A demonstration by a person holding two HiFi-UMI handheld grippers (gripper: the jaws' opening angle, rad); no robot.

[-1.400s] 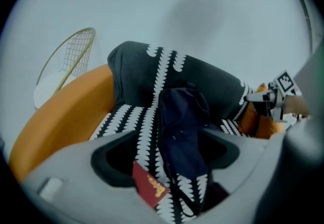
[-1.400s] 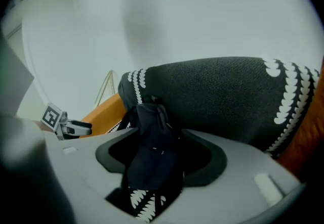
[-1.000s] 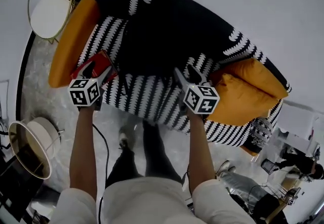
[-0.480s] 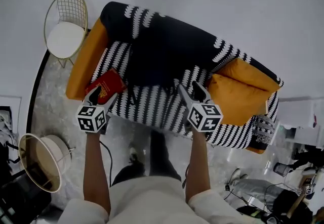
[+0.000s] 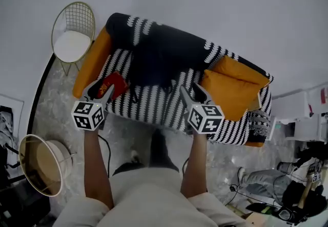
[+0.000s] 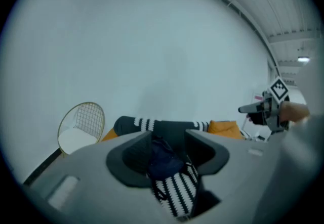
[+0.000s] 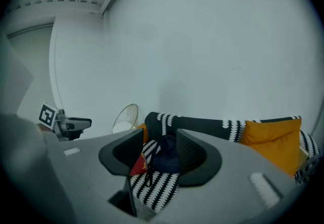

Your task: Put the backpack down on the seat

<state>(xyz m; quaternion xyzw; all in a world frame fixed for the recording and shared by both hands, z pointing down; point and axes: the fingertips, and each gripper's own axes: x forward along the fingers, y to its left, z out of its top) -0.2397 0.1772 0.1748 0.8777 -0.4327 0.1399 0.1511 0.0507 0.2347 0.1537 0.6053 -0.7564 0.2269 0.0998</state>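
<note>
Sofa (image 5: 154, 110): striped seat, the landmark for every line below; you stand at its front edge, facing it.
Backpack (image 5: 151, 64): dark bag lying on the middle of the sofa's seat, leaning against the backrest. Nothing of yours touches it, so the put-down looks done.
Orange cushion (image 5: 230, 87): at the sofa's right end, just beside the backpack and not under it.
Left gripper (image 5: 102, 87): you hold it in front of the sofa's left half, clear of the seat. Its jaws have just been closing partway but stand apart with nothing between them; it is released and empty.
Right gripper (image 5: 190, 90): in front of the sofa's right half. Its jaws have also just been closing, yet they are parted on nothing.
Red flat thing (image 5: 114, 85): on the sofa's seat left of the backpack, apart from it.
What is left for you: by my judgement nothing on the backpack itself; at most you draw both grippers away from the sofa.
</note>
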